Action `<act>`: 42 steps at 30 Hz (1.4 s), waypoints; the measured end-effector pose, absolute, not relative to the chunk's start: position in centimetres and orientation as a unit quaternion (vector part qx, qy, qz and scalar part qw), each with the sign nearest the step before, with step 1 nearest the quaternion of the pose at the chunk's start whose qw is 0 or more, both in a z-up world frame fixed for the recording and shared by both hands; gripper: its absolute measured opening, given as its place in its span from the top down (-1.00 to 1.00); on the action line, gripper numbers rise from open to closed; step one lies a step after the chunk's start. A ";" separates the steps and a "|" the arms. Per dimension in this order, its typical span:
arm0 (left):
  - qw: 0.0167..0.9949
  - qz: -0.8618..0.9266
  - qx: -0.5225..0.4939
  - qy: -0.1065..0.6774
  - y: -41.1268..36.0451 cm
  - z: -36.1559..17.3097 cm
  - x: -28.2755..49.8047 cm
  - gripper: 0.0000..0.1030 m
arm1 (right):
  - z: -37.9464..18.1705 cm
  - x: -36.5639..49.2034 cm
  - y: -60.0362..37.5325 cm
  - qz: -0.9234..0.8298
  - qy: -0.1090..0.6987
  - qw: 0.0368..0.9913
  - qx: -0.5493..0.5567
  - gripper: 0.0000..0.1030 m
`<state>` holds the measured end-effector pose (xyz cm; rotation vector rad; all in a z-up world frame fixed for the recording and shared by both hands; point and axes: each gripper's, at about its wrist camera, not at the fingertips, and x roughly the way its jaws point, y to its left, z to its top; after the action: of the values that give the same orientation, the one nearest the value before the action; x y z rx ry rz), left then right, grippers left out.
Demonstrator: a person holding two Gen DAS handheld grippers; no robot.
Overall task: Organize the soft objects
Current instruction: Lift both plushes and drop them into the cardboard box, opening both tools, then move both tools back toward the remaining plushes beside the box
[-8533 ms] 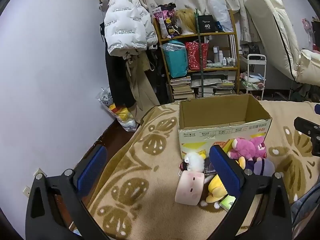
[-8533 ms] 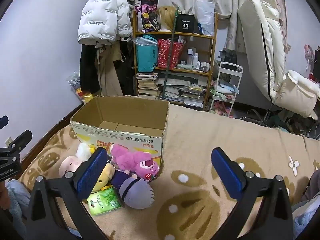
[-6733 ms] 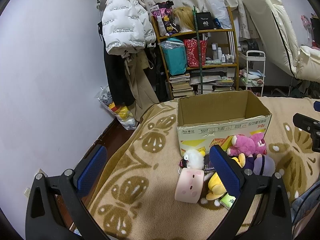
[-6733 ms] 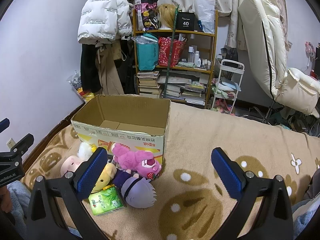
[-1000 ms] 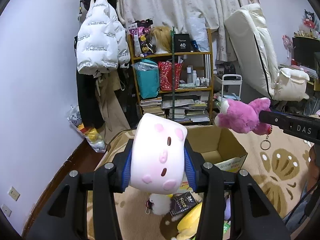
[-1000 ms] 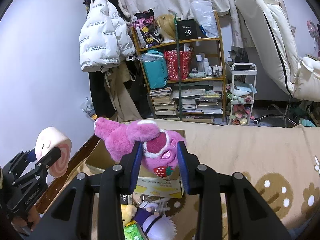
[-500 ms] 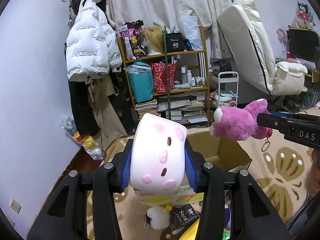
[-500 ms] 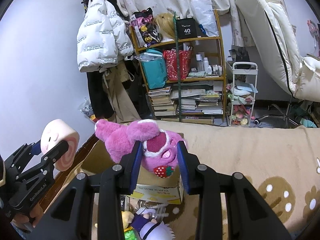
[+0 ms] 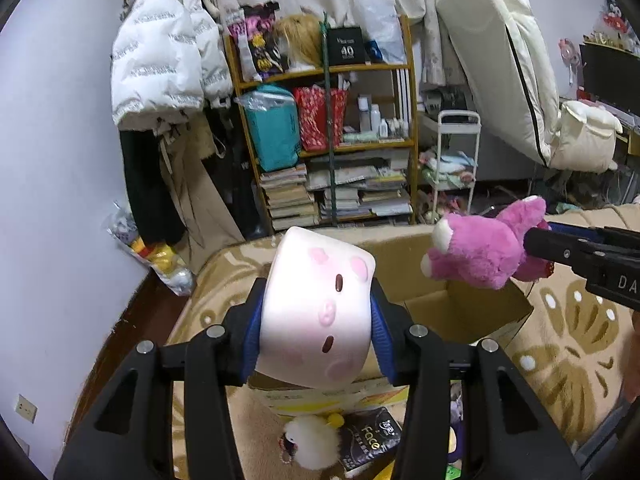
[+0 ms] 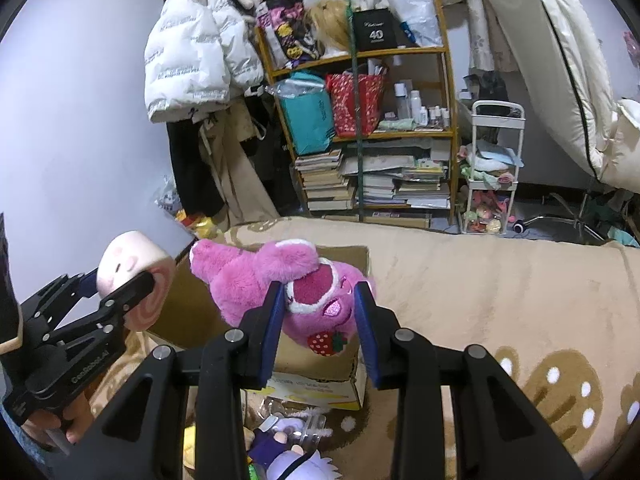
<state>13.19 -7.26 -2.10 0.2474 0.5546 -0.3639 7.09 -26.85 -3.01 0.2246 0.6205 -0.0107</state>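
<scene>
While the left gripper (image 9: pixel 316 320) pinches a pink pig cushion (image 9: pixel 316 308), the right gripper (image 10: pixel 320 320) squeezes a magenta plush bear (image 10: pixel 280 280). Both hang over the open cardboard box (image 9: pixel 472 312); the step looks like transport, and next each should lower and let go inside.

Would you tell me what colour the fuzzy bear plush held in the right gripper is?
The fuzzy bear plush is bright pink with a white muzzle, seen best from the right wrist.
</scene>
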 end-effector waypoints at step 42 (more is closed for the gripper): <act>0.935 -0.094 0.102 0.326 -2.4 -1.8 6.4 -0.91 | -5.1 3.2 -25.2 0.010 0.369 0.921 0.124 -0.75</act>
<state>6.38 -2.44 -1.79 0.2076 0.6664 -0.1926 3.16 -25.17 -5.06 0.2553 0.7578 0.0204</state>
